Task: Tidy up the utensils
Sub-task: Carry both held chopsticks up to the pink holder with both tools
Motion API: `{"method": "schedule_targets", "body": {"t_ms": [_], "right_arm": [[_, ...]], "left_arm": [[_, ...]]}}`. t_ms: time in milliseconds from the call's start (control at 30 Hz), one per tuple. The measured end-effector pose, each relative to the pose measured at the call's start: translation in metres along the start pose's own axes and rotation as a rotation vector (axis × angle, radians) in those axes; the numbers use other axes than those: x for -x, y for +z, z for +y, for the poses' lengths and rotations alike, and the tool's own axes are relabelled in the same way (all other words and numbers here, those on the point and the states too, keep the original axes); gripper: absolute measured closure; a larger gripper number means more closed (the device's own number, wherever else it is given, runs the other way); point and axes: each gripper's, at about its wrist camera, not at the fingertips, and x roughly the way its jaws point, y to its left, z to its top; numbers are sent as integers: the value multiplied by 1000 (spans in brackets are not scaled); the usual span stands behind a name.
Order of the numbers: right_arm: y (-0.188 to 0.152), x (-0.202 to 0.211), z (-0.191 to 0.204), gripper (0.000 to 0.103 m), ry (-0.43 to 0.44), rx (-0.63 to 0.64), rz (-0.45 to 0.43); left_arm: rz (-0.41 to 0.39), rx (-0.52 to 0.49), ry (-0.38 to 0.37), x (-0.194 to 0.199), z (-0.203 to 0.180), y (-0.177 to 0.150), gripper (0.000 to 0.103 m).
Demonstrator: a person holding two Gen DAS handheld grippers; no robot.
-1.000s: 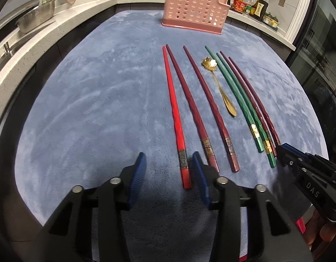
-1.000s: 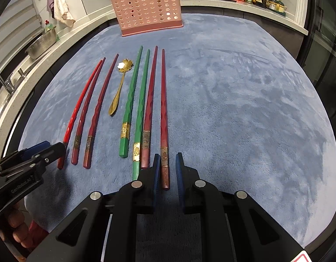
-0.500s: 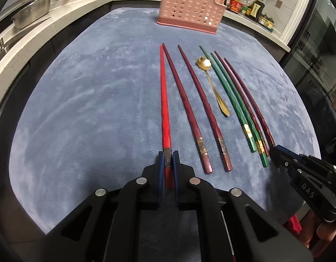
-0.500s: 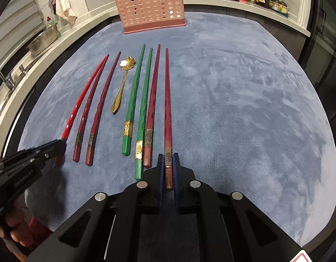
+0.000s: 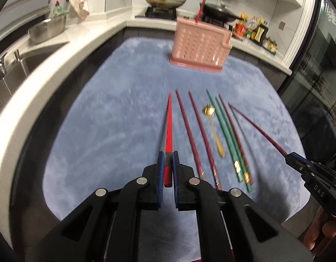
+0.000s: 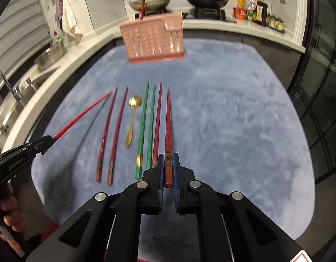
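Observation:
My left gripper [image 5: 168, 154] is shut on a bright red chopstick [image 5: 169, 126] and holds it lifted off the blue mat; it shows in the right wrist view [image 6: 80, 116] too. My right gripper [image 6: 168, 155] is shut on a dark red chopstick [image 6: 168, 122], also lifted, seen from the left wrist view [image 5: 255, 126]. On the mat lie two maroon chopsticks [image 5: 189, 131], a gold spoon [image 5: 214, 128], two green chopsticks [image 5: 225, 135] and another dark red chopstick [image 6: 157, 120]. A pink perforated holder [image 5: 199, 45] stands at the mat's far end with one red chopstick [image 5: 198, 11] upright in it.
The blue mat [image 5: 115, 113] covers the table. A white counter with a sink [image 5: 17, 65], a steel bowl [image 5: 48, 29], pans on a stove [image 5: 165, 0] and sauce bottles [image 5: 255, 32] runs behind. A dark glass door [image 5: 316, 76] is at the right.
Both grippers closed on their chopsticks, then lifted them off the mat. The views have tilted up and the outer chopsticks now point away from the row.

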Motion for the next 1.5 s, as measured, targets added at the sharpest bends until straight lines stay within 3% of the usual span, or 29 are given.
{"method": "schedule_targets", "body": {"t_ms": [400, 833, 1167, 1500], "right_arm": [[52, 53, -21, 96, -14, -62, -152], [118, 82, -50, 96, 4, -145, -260], [172, 89, -62, 96, 48, -171, -341], [264, 81, -47, 96, 121, -137, -458]], "left_arm": [[-146, 56, 27, 51, 19, 55, 96], [-261, 95, 67, 86, 41, 125, 96], [-376, 79, 50, 103, 29, 186, 96], [-519, 24, 15, 97, -4, 272, 96]]}}
